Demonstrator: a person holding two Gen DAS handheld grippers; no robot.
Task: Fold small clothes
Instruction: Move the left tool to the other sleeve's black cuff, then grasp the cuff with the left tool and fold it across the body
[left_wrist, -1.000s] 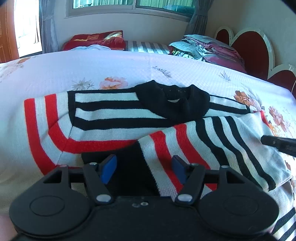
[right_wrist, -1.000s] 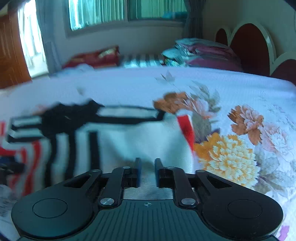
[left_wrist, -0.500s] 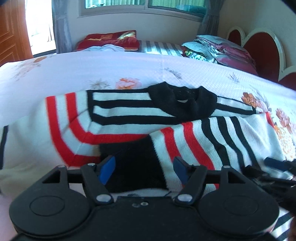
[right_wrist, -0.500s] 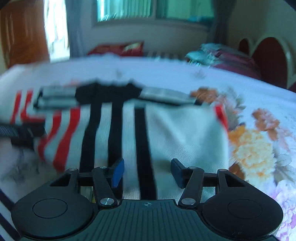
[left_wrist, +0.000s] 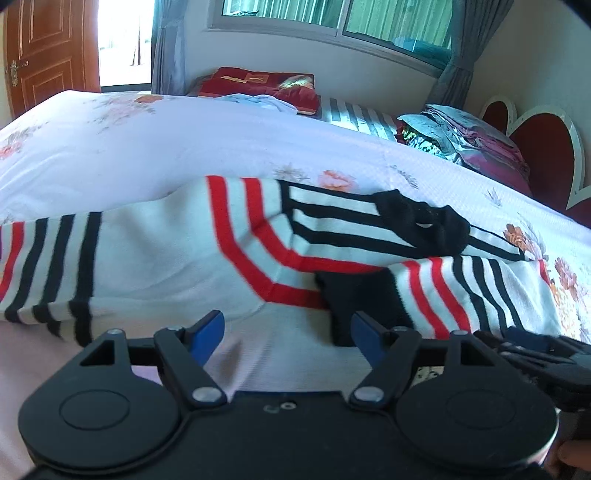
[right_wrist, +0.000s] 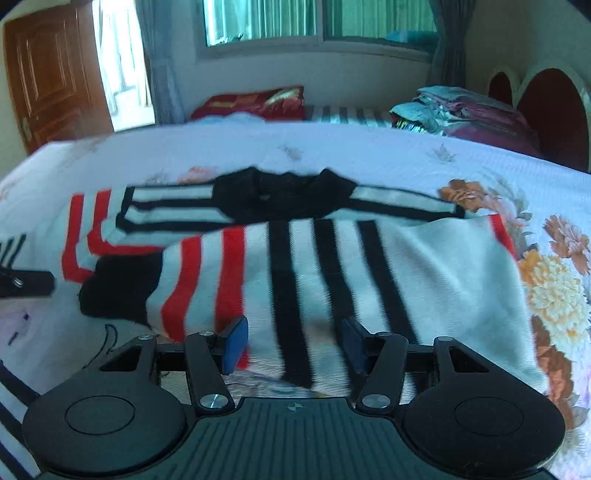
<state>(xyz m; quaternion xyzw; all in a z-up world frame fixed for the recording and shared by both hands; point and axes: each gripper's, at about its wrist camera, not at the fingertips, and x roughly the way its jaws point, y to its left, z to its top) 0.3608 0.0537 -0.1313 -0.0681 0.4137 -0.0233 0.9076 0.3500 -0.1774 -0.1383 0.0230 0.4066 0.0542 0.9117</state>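
Only the left wrist view shows the sweater's (left_wrist: 258, 258) unfolded left sleeve (left_wrist: 48, 266)

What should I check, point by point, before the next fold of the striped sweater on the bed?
1. Left hand-held gripper free of cloth: ok. Its jaws have just been opening, and nothing is pinched between them.
2. Right hand-held gripper released: ok. Its jaws have just opened and stand apart over the cloth.
3. Right sleeve folded across the body of the striped sweater: ok.
4. Left sleeve folded in: not ok, it lies stretched out to the side.
5. Collar flat and visible: ok.
6. Lower hem straight: cannot tell, the grippers hide it.
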